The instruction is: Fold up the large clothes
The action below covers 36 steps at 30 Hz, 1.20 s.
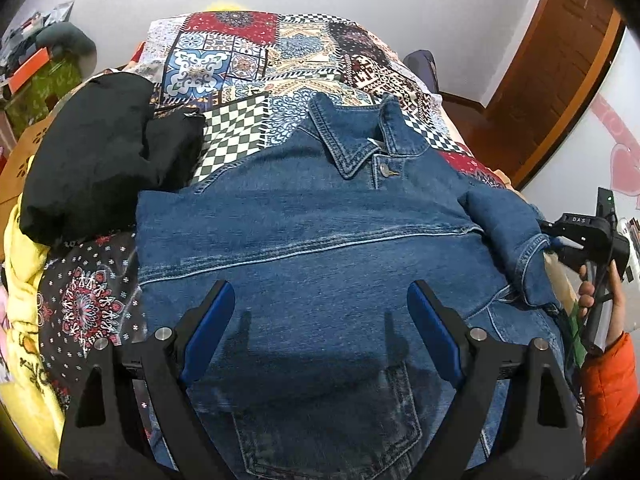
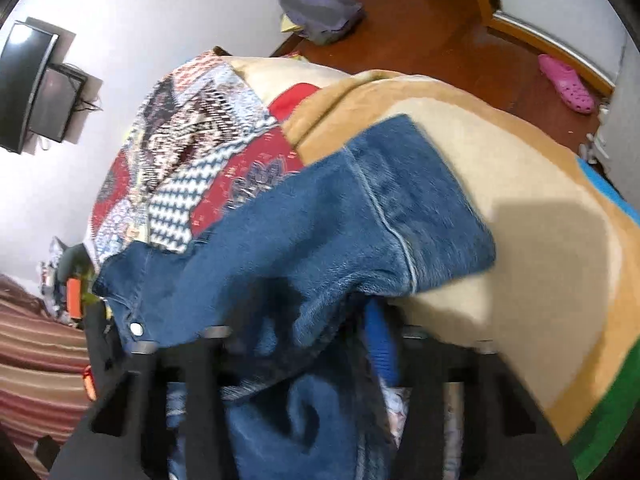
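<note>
A blue denim jacket lies front up on the patchwork bedspread, collar at the far end. My left gripper is open and empty, low over the jacket's lower half. My right gripper is at the jacket's right side, shut on the denim sleeve cuff. In the right wrist view the sleeve drapes over my right gripper and hides most of its fingers; one blue pad shows.
A black garment lies crumpled at the left of the bed, yellow cloth beneath it. A beige blanket covers the bed's right side. Wooden floor, a pink clog and a grey bag lie beyond.
</note>
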### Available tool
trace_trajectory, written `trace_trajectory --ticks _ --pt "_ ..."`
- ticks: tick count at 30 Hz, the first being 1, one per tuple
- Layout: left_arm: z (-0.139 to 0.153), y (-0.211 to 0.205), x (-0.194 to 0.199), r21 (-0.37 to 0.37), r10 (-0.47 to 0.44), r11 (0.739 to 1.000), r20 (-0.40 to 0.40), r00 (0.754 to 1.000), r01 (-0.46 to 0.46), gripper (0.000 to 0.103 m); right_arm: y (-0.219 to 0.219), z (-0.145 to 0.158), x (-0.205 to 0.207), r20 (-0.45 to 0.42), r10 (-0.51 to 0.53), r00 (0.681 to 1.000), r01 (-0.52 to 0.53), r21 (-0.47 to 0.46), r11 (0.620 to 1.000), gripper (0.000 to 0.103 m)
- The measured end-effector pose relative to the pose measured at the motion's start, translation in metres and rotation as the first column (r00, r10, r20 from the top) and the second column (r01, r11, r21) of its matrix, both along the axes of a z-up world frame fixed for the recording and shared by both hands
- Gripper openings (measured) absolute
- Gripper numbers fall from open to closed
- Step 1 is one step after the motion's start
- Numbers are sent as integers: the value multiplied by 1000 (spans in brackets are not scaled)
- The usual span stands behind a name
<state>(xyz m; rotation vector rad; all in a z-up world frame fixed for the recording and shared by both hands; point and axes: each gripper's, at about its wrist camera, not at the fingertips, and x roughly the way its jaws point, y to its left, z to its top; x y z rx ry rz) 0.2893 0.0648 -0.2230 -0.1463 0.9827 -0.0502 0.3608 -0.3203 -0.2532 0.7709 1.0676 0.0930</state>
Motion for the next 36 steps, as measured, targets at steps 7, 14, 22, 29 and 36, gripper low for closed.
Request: trace_trajectory --ticks 7,14,22,29,36 --pt "17 10 -11 -2 10 1000 42 999 -10 88 42 78 -13 205 128 970 -86 -200 976 7" --pt "50 24 -31 18 27 999 123 992 -30 88 129 175 -32 389 376 841 -249 -338 907 7" --pt "72 49 -63 46 51 997 182 982 -60 88 241 189 -51 380 608 697 -508 -338 793 7" --pt "65 76 -86 64 92 993 167 982 -103 88 311 113 -62 152 787 598 -732 -298 613 7" --pt "43 92 -90 20 127 991 97 987 -130 88 346 55 -82 -105 869 483 -857 -257 446 22"
